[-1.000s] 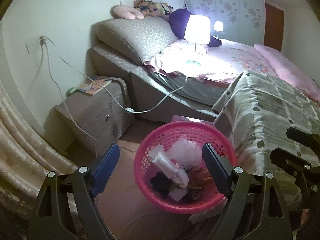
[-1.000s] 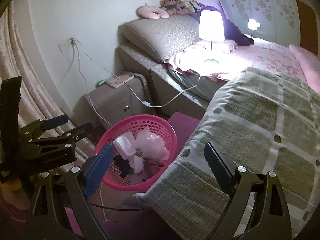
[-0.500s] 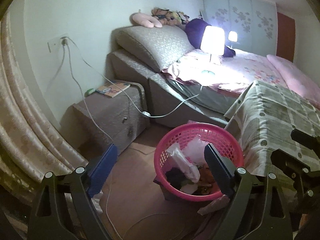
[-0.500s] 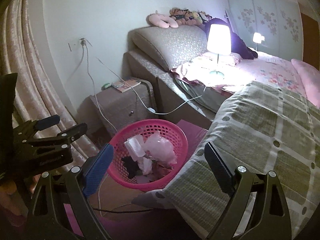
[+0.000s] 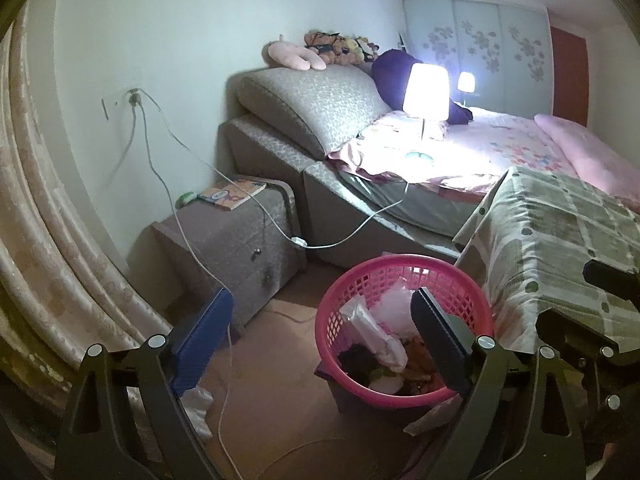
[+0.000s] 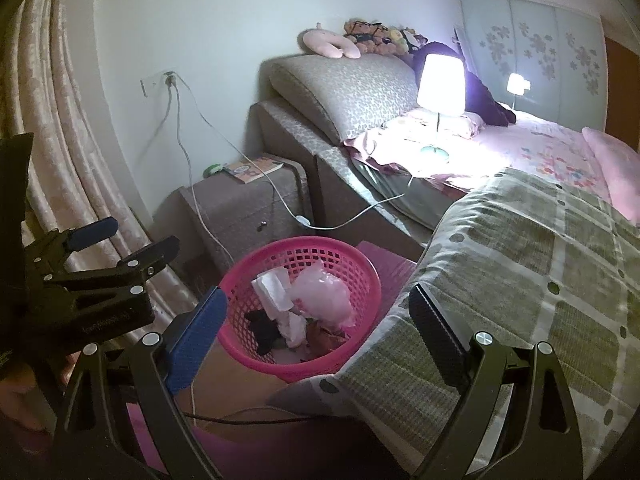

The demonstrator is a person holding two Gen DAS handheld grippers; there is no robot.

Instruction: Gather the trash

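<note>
My left tongs (image 5: 320, 320) opening and right tongs (image 6: 320, 316) released, both empty above the round pink plastic mesh basket (image 5: 472, 304), whose light, soft crumpled wrappers (image 5: 376, 332) suit pinching by a fold.

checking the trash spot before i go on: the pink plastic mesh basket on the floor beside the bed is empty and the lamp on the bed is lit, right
Not quite: the pink plastic mesh basket is not empty. The right wrist view shows crumpled white paper, a clear plastic bag and dark scraps inside. It does sit on the floor beside the bed, and the lamp is lit.

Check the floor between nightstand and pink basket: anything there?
Left wrist view: bare brown floor between nightstand and pink basket, crossed only by a thin white cable.
</note>
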